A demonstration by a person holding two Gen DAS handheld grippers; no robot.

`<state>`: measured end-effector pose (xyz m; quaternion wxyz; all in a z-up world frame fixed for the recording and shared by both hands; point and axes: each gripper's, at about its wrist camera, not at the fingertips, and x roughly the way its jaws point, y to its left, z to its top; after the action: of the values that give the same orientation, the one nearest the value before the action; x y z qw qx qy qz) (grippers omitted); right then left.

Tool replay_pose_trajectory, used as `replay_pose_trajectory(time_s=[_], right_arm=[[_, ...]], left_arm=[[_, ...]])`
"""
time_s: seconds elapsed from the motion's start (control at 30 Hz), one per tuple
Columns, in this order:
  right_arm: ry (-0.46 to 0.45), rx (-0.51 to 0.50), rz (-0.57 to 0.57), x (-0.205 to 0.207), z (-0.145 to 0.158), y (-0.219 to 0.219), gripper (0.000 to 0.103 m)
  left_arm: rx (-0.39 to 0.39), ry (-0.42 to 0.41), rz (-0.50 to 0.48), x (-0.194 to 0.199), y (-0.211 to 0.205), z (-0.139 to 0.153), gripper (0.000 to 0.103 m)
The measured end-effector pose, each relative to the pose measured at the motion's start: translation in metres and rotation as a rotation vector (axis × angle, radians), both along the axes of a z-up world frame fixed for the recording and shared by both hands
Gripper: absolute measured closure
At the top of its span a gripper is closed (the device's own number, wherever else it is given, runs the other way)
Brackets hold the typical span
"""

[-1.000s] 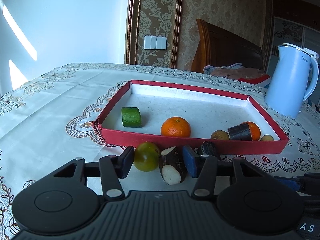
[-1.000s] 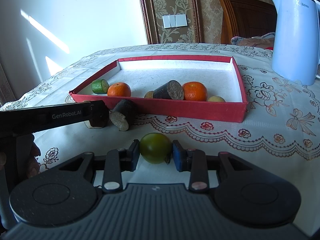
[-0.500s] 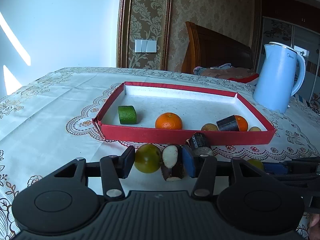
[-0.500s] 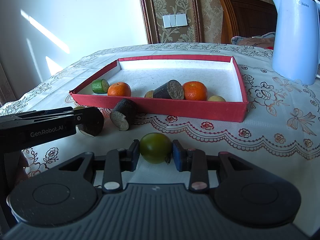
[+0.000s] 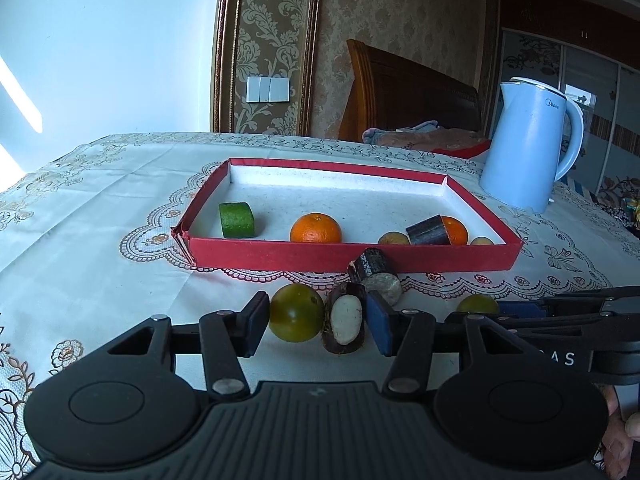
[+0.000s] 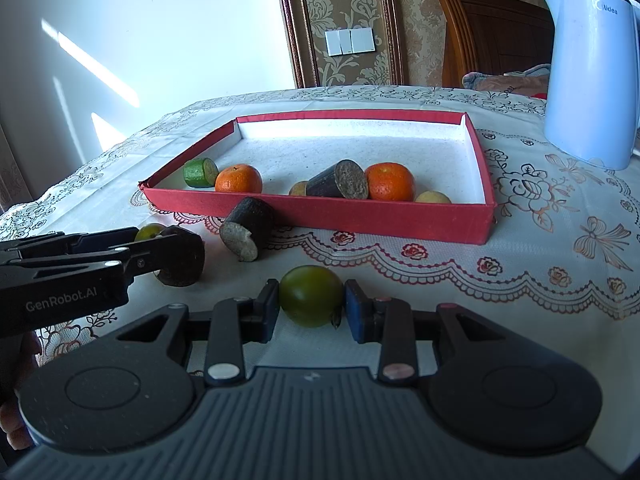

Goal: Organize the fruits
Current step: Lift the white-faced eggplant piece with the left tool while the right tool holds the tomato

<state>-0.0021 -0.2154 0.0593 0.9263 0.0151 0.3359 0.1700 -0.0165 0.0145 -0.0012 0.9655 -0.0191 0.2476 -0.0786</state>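
Fingers of the left gripper [image 5: 316, 324] frame two things at the lower middle of the left wrist view: a round dark-green fruit [image 5: 296, 312] and a dark-skinned root piece with a pale cut face [image 5: 345, 322]. The right pad touches the root piece and the left pad sits right at the green fruit, so the jaws look clamped on the pair side by side. Just above, a second dark cylinder with a grainy grey cut end [image 5: 375, 271] lies on the white embroidered tablecloth [image 5: 100, 216], against the front wall of the shallow red cardboard tray [image 5: 344, 256]. Inside the tray, left to right: a green cucumber chunk [image 5: 236, 220], an orange tangerine [image 5: 316, 229], a small yellowish fruit [image 5: 393, 238], a dark cylinder piece [image 5: 428, 230] and another tangerine [image 5: 456, 229]. A pale blue electric kettle [image 5: 528, 148] stands at the upper right.

In the right wrist view, the right gripper [image 6: 312, 309] is closed on another round dark-green fruit [image 6: 311, 295] at the lower middle, both pads pressing its sides. The left gripper enters from the left edge at mid-height, its tip at the dark root piece. The tray sits at the centre, the kettle at the upper right.
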Motion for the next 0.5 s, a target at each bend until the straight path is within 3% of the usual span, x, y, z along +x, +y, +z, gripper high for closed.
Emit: replay_pose_trajectory(time_s=[0.07,0.2,0.37,0.5], right_arm=[[0.000,0.000,0.000,0.000,0.000,0.000,0.070],[0.000,0.000,0.000,0.000,0.000,0.000,0.070],[0.000,-0.001,0.001,0.000,0.000,0.000,0.070],[0.000,-0.002,0.003,0.000,-0.001,0.001,0.069]], left_arm=[[0.009,-0.023,0.013,-0.004,-0.001,0.001,0.050],[0.043,-0.076,0.001,-0.013,-0.006,0.005,0.035],[0.062,-0.127,-0.044,-0.023,-0.011,0.008,0.035],[0.066,-0.112,-0.084,-0.024,-0.015,0.008,0.035]])
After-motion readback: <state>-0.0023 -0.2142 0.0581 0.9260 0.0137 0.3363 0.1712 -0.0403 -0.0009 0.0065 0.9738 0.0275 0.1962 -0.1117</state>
